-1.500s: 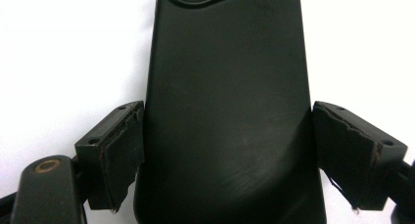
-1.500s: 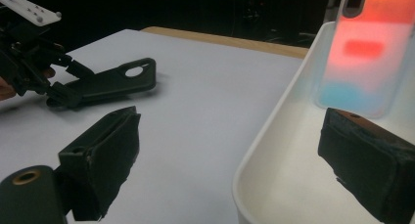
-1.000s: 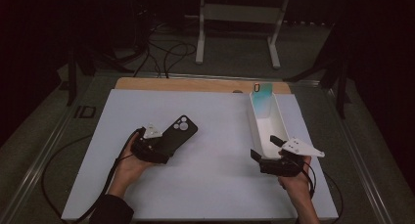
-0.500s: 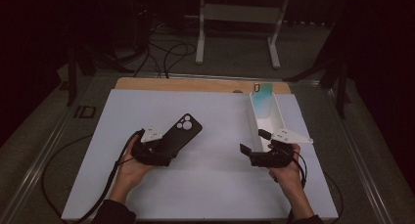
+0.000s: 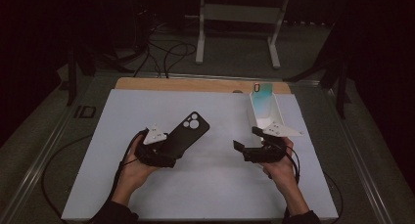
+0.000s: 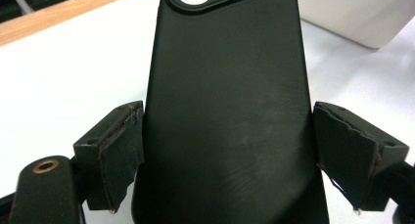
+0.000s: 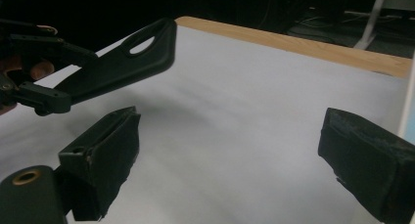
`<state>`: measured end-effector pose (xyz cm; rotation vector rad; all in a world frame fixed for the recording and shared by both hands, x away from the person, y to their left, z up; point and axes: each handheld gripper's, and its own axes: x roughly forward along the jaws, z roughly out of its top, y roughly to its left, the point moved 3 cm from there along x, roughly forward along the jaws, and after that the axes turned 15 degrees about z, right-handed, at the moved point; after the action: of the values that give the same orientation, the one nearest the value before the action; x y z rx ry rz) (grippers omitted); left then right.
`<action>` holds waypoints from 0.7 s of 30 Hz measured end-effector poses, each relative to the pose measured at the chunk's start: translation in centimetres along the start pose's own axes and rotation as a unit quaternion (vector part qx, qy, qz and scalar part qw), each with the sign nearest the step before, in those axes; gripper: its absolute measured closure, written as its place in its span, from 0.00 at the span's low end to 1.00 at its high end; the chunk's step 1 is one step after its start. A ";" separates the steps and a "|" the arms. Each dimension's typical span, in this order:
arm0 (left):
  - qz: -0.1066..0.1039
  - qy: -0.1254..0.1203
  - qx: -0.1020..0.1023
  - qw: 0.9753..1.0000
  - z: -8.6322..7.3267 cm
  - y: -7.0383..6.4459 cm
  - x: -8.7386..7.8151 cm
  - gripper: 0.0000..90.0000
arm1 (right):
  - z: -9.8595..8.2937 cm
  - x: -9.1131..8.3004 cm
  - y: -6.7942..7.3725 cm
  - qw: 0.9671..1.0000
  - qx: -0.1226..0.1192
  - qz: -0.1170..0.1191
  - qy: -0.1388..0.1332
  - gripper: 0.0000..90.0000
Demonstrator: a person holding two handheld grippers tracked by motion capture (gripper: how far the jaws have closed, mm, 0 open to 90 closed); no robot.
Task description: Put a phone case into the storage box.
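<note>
A black phone case point(image 5: 188, 132) with an open camera cutout is held off the white table, tilted up to the right. My left gripper point(image 5: 169, 153) is shut on its lower end. In the left gripper view the case point(image 6: 230, 111) spans the gap and both pads press its side edges. My right gripper point(image 5: 247, 138) is open and points left toward the case, with nothing between its fingers. From the right gripper view point(image 7: 235, 150) the case point(image 7: 122, 62) hangs at upper left, held by the left gripper point(image 7: 34, 92).
A long white box point(image 5: 254, 114) stands at the back right, just behind my right hand, with a teal phone point(image 5: 263, 94) in its far end. The white table sheet point(image 5: 215, 194) ends at a wooden strip point(image 5: 195, 84) at the back. Cables trail off both grippers.
My right gripper has left the box's near end and moved left toward the table's middle, turning to face the case. The left gripper has shifted slightly with the case still held.
</note>
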<state>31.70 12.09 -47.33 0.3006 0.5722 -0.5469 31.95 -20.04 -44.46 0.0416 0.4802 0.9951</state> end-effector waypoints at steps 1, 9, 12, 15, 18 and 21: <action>-0.001 -0.003 0.000 1.000 0.1 -0.2 0.0 0.18 | 0.1 0.1 0.1 1.000 0.001 0.002 -0.001 0.09; -0.016 -0.015 0.012 1.000 1.0 -1.5 0.0 0.18 | 1.1 0.9 0.9 1.000 0.002 0.027 -0.003 0.09; -0.022 -0.022 0.021 0.999 1.6 -2.3 0.0 0.18 | 1.4 1.4 1.2 0.999 0.005 0.039 -0.002 0.09; -0.025 -0.026 0.023 0.999 1.8 -2.6 -0.1 0.18 | 1.5 1.7 1.3 0.999 0.006 0.043 0.000 0.09; -0.030 -0.037 0.028 0.999 2.2 -3.3 -0.2 0.18 | 1.7 2.3 1.5 0.998 0.015 0.059 -0.001 0.09; -0.032 -0.041 0.031 0.998 2.5 -3.6 -0.2 0.18 | 1.8 2.6 1.7 0.998 0.019 0.066 -0.001 0.09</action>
<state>30.58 8.25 -45.65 0.3170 0.4869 -0.6370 32.48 -16.65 -43.42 0.1103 0.4991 1.1144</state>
